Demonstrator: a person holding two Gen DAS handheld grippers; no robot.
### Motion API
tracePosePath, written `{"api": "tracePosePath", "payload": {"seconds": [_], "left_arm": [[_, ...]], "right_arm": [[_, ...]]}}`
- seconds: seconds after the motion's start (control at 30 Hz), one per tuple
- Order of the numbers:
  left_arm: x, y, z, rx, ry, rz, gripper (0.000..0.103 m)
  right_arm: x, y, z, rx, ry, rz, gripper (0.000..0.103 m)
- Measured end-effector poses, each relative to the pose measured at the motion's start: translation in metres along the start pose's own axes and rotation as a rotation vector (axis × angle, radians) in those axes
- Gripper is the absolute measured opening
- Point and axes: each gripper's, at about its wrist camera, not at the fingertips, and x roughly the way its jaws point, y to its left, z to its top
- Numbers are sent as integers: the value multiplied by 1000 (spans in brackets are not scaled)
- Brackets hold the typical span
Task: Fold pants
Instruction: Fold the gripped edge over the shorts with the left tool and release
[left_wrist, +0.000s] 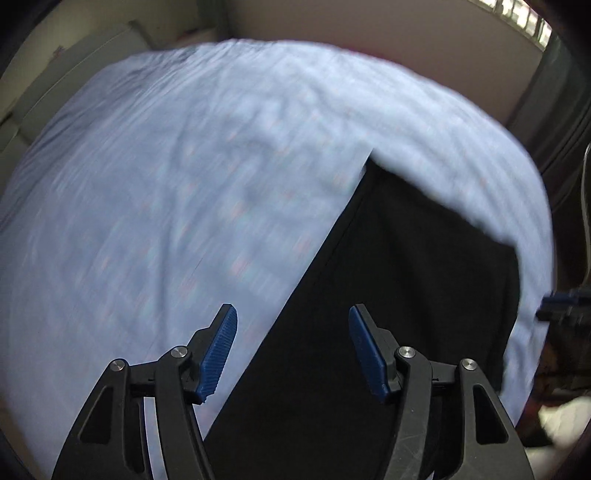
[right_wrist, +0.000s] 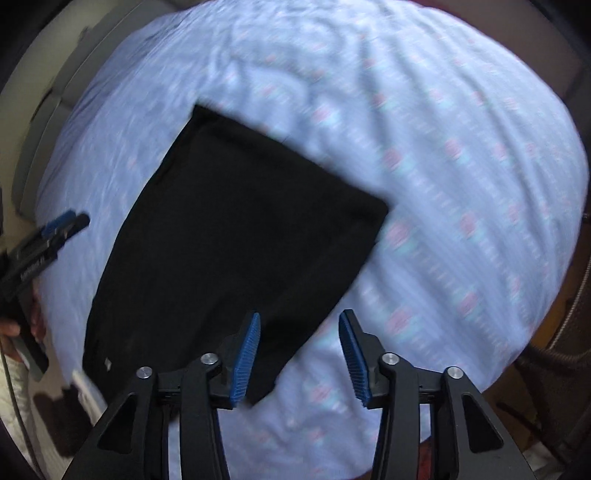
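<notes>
Black pants (right_wrist: 229, 236) lie folded into a flat rectangle on a light blue patterned bedsheet (right_wrist: 443, 184). In the left wrist view the pants (left_wrist: 388, 295) fill the lower right. My left gripper (left_wrist: 291, 314) is open and empty, held above the pants' left edge; it also shows at the left edge of the right wrist view (right_wrist: 66, 221). My right gripper (right_wrist: 299, 321) is open and empty above the pants' near right edge; a bit of it shows at the right edge of the left wrist view (left_wrist: 561, 306). Both views are motion-blurred.
The bed edge curves round on all sides, with a beige wall (left_wrist: 369, 29) and a window (left_wrist: 524, 18) behind. Pale furniture (left_wrist: 74, 74) stands at the left. Dark floor and objects (right_wrist: 554, 350) lie past the bed at the right.
</notes>
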Motion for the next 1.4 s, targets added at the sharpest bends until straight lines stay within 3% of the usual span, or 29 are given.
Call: {"api": "tracePosePath", "payload": {"seconds": [0.1, 0.27, 0.43, 0.57, 0.63, 0.7, 0.73, 0.77, 0.87, 1.0, 1.03, 1.1, 1.13, 1.17, 1.2, 1.23, 1.3, 1.33, 1.4], "left_arm": [[-8, 26, -56, -39, 72, 23, 62], [-11, 68, -121, -132, 159, 33, 62], [6, 91, -145, -151, 199, 6, 66], [42, 90, -161, -91, 307, -58, 68], [50, 88, -169, -60, 321, -52, 67], [46, 90, -174, -78, 288, -66, 43], [42, 91, -175, -94, 278, -69, 24], [37, 91, -176, -97, 261, -53, 16], [21, 91, -178, -69, 205, -8, 13], [22, 97, -180, -69, 194, 47, 13], [24, 95, -180, -66, 200, 57, 14], [32, 90, -178, -56, 208, 107, 26], [33, 89, -179, -63, 211, 135, 38], [33, 87, -179, -67, 211, 161, 43], [29, 87, -181, -73, 204, 180, 44], [19, 89, -183, -93, 181, 178, 44], [-8, 94, -184, -173, 105, 185, 58], [-23, 98, -188, -218, 65, 195, 72], [-57, 104, -203, -309, -20, 190, 76]], "right_arm": [[15, 36, -17, -67, 67, 35, 47], [30, 91, -46, -183, 144, 60, 47], [50, 128, -72, -260, 208, 56, 47], [56, 130, -87, -214, 244, 46, 47], [56, 128, -94, -192, 253, 19, 47], [54, 125, -97, -166, 256, -8, 47], [51, 123, -100, -147, 257, -18, 47], [49, 122, -103, -133, 259, -20, 47], [42, 120, -112, -115, 262, -24, 47], [40, 115, -115, -115, 274, -47, 47], [41, 116, -117, -118, 280, -51, 47], [42, 117, -118, -125, 279, -62, 47], [41, 118, -118, -130, 276, -68, 47], [40, 117, -118, -132, 272, -74, 47], [39, 117, -118, -130, 268, -77, 47], [38, 119, -119, -127, 262, -79, 47], [32, 119, -119, -133, 243, -97, 47], [27, 118, -116, -140, 229, -100, 47], [18, 123, -112, -166, 196, -92, 47]]}}
